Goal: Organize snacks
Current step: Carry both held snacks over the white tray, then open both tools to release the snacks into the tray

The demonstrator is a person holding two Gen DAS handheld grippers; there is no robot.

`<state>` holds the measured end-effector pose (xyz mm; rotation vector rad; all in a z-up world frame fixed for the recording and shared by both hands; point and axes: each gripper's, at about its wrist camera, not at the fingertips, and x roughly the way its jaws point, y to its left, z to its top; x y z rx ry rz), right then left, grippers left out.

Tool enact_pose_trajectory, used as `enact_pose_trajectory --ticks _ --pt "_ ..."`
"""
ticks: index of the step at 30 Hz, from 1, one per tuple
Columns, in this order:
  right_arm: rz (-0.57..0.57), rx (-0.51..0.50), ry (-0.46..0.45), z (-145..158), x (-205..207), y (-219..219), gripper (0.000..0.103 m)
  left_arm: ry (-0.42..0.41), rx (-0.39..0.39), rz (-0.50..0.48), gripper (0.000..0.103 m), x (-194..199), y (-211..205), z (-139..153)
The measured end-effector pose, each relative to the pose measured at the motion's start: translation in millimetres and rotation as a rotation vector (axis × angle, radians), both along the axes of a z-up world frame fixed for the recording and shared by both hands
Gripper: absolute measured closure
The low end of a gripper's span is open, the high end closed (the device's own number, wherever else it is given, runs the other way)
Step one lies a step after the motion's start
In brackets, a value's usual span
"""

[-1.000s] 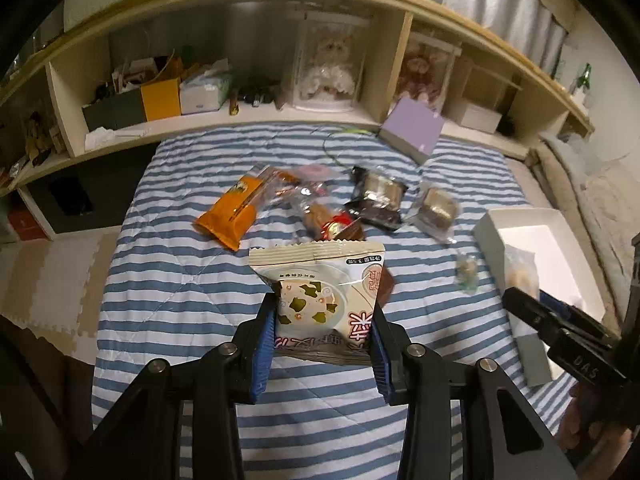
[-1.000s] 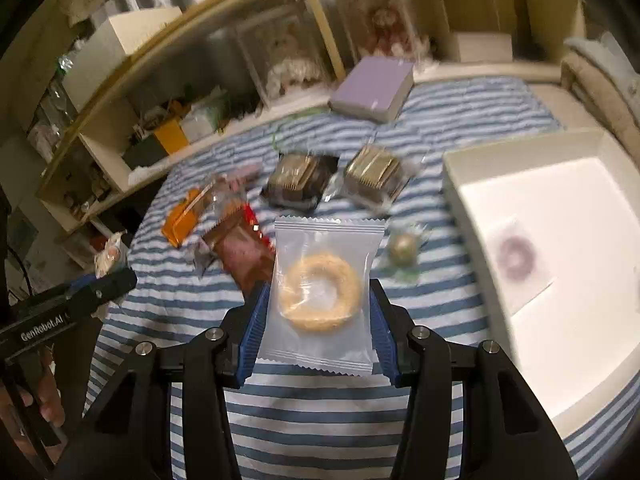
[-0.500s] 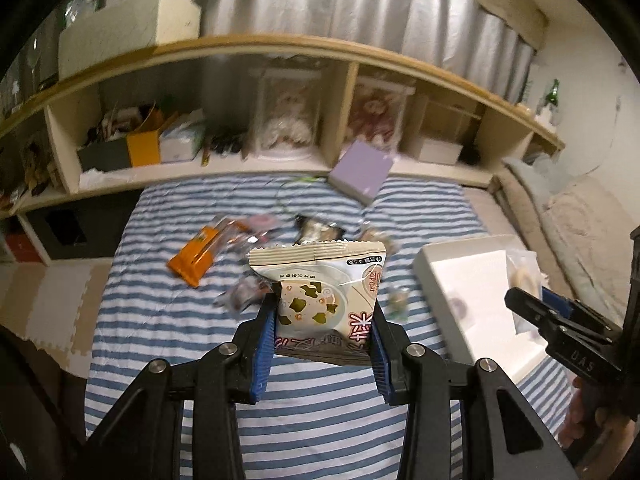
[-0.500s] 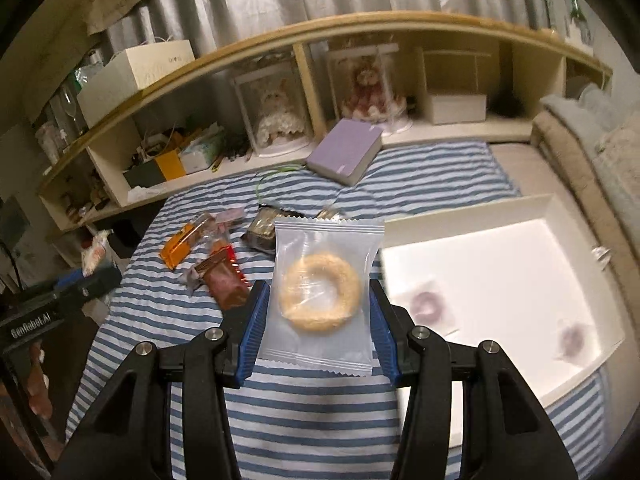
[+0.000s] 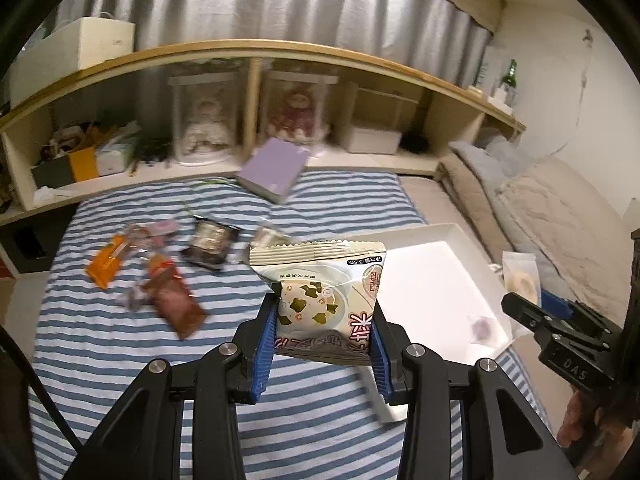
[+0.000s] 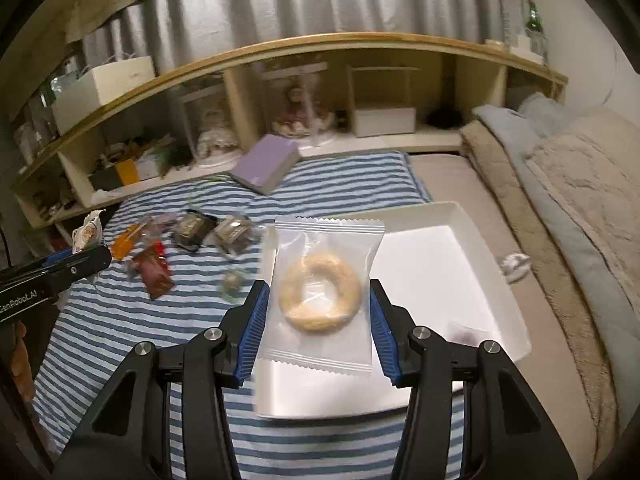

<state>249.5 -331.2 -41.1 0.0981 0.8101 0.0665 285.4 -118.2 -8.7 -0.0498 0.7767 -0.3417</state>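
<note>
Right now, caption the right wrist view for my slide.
Right gripper holds a bagged ring cookie over the white box.

soup packet (image 5: 320, 296): upright in jaws | ring biscuit packet (image 6: 322, 296): over white tray (image 6: 460, 216)

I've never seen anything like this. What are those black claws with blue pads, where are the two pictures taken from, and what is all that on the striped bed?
No robot here: a person holds a two-finger grabbing tool in each hand, each with a wide-angle camera looking along its fingers. One picture comes from the left gripper, clamped on a soup packet; the other from the right gripper, clamped on a wrapped ring biscuit. Each tool also shows at the edge of the other's picture. On the striped blanket lie loose snacks, among them an orange packet and a dark packet, with a purple box behind. The white tray already holds a small wrapped sweet.
</note>
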Motion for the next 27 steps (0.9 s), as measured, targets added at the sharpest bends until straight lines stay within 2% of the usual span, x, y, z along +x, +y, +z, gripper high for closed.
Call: enact_pose_trajectory --ticks 6,15,27 --pt "-0.034 -0.003 0.022 -13 -4 -43 0.051 0.042 0.003 -0.036 0.063 13 -55 -26" --pt "-0.063 0.020 0.062 -41 4 -85 0.051 0.095 0.025 -0.065 0.063 39 -128 -71" --pt "-0.051 0.112 0.122 -76 39 -100 0.051 0.133 0.040 -0.044 0.061 80 -161 -128"
